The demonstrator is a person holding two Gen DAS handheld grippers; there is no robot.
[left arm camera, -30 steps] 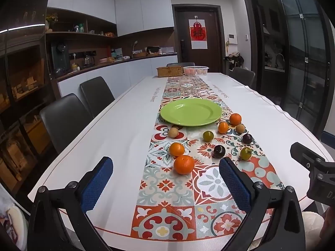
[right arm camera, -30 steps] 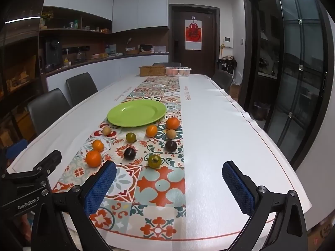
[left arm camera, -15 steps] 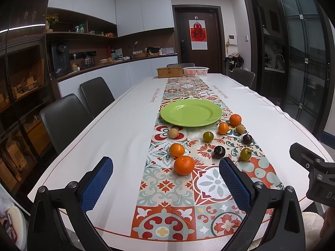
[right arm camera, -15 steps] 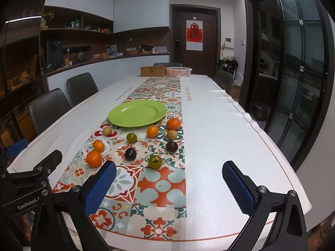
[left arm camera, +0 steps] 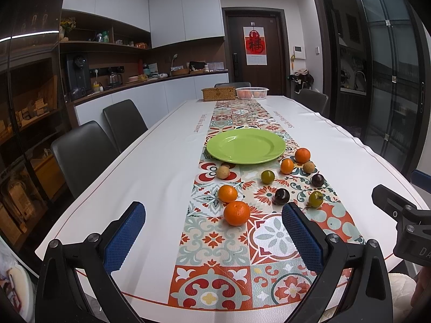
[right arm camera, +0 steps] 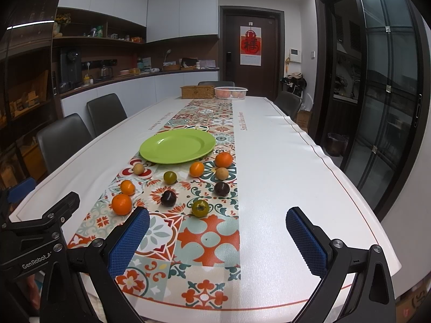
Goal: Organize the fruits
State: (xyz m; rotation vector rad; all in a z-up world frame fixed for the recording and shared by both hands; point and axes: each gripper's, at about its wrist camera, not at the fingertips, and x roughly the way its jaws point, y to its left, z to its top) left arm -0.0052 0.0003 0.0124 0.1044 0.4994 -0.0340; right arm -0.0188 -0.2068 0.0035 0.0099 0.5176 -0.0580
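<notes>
Left tongs (left arm camera: 212, 237) wide open, empty | right tongs (right arm camera: 218, 238) wide open, empty | I see the nearest orange (left arm camera: 236, 213) on the table (left arm camera: 150, 167) dead ahead of my left tongs, closer than right | green plate (left arm camera: 245, 146) beyond, bare

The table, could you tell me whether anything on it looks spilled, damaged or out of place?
Nothing spilled or damaged. The only oddity: the green plate is bare while the fruits, like the nearest orange, lie scattered on the runner.
</notes>
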